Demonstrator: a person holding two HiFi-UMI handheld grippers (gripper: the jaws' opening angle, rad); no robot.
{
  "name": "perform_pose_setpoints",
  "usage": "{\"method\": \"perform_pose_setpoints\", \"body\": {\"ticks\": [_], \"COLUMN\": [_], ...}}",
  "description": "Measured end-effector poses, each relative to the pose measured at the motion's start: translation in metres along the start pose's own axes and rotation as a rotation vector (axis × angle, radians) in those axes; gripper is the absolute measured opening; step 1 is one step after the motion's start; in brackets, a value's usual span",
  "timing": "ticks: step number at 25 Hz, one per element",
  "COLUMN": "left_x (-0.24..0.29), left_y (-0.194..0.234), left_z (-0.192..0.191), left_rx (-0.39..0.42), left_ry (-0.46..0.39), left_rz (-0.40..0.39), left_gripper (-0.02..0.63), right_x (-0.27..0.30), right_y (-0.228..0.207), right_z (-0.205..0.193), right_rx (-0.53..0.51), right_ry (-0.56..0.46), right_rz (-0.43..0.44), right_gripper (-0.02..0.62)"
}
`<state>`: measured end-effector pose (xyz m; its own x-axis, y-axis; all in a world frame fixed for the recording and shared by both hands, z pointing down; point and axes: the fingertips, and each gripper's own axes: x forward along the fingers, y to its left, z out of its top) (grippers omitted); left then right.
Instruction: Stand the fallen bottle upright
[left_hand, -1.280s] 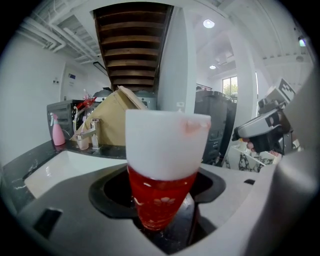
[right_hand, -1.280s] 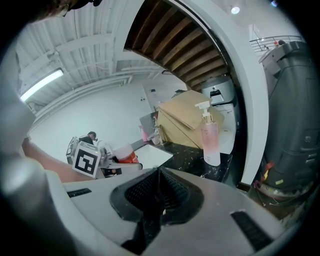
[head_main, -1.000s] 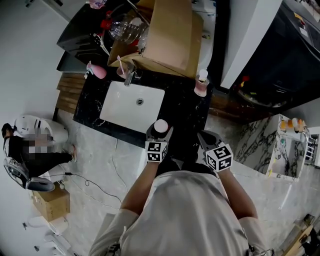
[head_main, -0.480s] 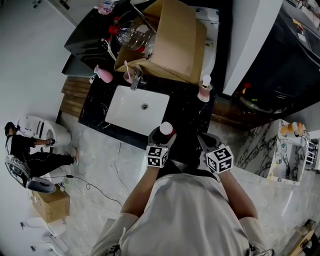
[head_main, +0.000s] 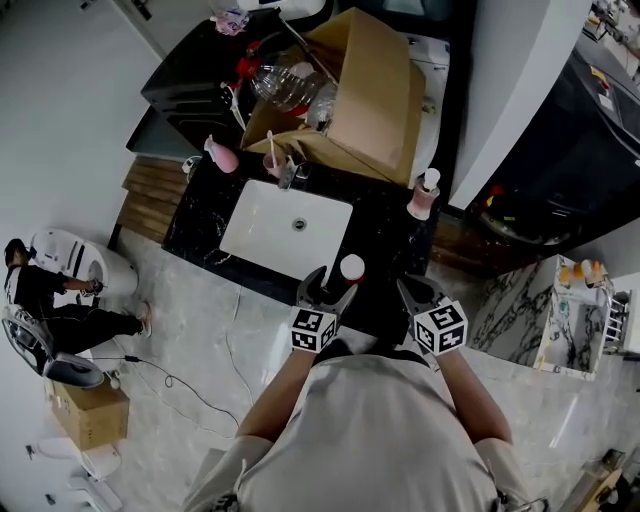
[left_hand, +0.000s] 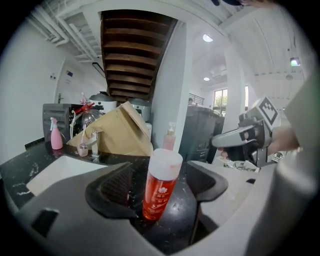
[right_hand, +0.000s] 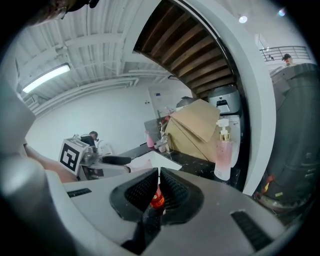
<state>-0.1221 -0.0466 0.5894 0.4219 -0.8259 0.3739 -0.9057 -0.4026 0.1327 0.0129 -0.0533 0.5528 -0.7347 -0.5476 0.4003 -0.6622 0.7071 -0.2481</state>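
Note:
The bottle (head_main: 351, 268) has an orange-red body and a white cap, and it stands upright near the front edge of the black marble counter (head_main: 390, 240). My left gripper (head_main: 325, 288) is open just in front of it. In the left gripper view the bottle (left_hand: 161, 185) stands between the wide jaws, and neither pad touches it. My right gripper (head_main: 415, 292) hovers to the bottle's right, apart from it. Its jaws are shut with nothing in them (right_hand: 158, 187). A sliver of the red bottle (right_hand: 157, 200) shows through the slit between its pads.
A white sink (head_main: 285, 222) with a faucet (head_main: 288, 172) lies left of the bottle. A pink pump bottle (head_main: 424, 195) stands at the counter's back right, and a pink spray bottle (head_main: 222, 155) at the back left. A large cardboard box (head_main: 370, 90) sits behind. A person (head_main: 50, 300) sits on the floor at left.
My left gripper has spread its jaws and drawn back toward me, leaving the bottle standing free. My right gripper has also pulled back a little.

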Motion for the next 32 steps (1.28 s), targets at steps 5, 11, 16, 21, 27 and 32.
{"method": "perform_pose_setpoints", "body": {"ticks": [5,11,16,21,27,32], "left_x": [-0.017,-0.035,-0.044,-0.051,-0.054,-0.051], "left_y": [0.010,0.026,0.030,0.033,0.034,0.033], "left_z": [0.018,0.027,0.039,0.059,0.077,0.079], "left_rx": [-0.022,-0.019,-0.025,-0.028,0.002,0.014], "left_ry": [-0.011,0.020,-0.015,-0.059,-0.083,-0.069], "left_rz": [-0.035,-0.013,-0.008,-0.012,-0.036,-0.061], "left_gripper": [0.339,0.276,0.223,0.154,0.038,0.008], "right_x": [0.001,-0.001,-0.004,-0.010,-0.009,-0.009], "right_y": [0.014,0.030,0.036,0.036,0.037,0.037], "right_z": [0.018,0.034,0.044,0.050,0.058,0.063], "right_rx": [-0.033,-0.069,-0.078,-0.078,-0.095,-0.109], "right_ry": [0.000,-0.010,-0.033,-0.051,-0.076,-0.093], "right_rz": [-0.015,-0.034,-0.044,-0.057,-0.083,-0.082], "right_gripper": [0.035,0.035,0.035,0.035,0.035,0.035]}}
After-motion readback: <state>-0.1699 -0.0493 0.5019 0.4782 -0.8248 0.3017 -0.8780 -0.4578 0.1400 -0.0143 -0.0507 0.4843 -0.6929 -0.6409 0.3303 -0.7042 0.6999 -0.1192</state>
